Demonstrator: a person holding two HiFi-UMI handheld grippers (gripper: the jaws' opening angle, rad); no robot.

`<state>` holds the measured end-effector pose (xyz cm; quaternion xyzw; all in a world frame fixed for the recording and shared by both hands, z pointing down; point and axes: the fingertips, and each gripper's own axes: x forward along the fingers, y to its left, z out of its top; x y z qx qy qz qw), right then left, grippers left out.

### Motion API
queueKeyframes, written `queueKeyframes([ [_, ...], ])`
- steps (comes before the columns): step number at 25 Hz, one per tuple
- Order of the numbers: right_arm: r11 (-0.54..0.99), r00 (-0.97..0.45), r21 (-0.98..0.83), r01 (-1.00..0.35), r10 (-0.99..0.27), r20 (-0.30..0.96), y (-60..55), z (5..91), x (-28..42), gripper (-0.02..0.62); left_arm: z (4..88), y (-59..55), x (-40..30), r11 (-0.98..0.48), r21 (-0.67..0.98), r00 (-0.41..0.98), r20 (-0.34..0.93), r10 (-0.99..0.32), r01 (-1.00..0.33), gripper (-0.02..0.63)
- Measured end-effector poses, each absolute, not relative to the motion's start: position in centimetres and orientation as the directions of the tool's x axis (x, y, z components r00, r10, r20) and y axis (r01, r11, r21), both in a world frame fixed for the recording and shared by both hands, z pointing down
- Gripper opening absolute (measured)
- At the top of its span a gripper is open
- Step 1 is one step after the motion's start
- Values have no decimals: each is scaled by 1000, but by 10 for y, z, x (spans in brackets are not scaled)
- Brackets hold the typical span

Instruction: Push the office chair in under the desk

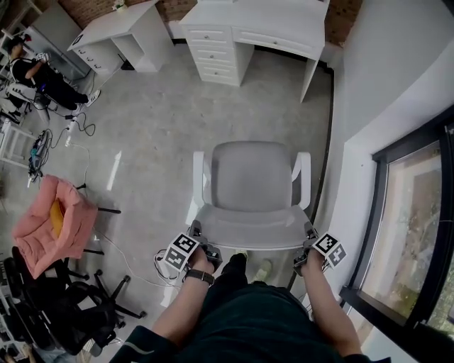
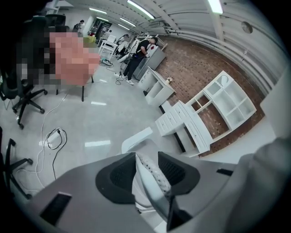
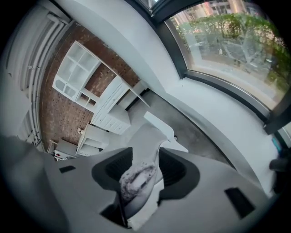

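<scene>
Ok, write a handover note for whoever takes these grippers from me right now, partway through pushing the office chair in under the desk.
Grippers: the left gripper is shut on the top left corner of the backrest; the right gripper is shut on its top right corner.
Things: the office chair faces the white desk, with open floor between them.
Done: both grips are taken.
Left: push the chair straight ahead into the opening right of the drawers.
</scene>
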<state>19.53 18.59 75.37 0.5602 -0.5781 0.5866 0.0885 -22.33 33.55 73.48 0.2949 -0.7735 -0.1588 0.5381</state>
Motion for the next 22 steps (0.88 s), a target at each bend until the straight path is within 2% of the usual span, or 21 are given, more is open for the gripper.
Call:
queueKeyframes([
  [11,-336,-324,-541,-771,-524,788,165,756,179,158,736,285,-247,740,562,-179,739,-650,-369,147],
  [22,-409,-277,-554,-726,-563,779,126,758,179,143,739,234,-252,721,558,-117,752,-649,-411,155],
])
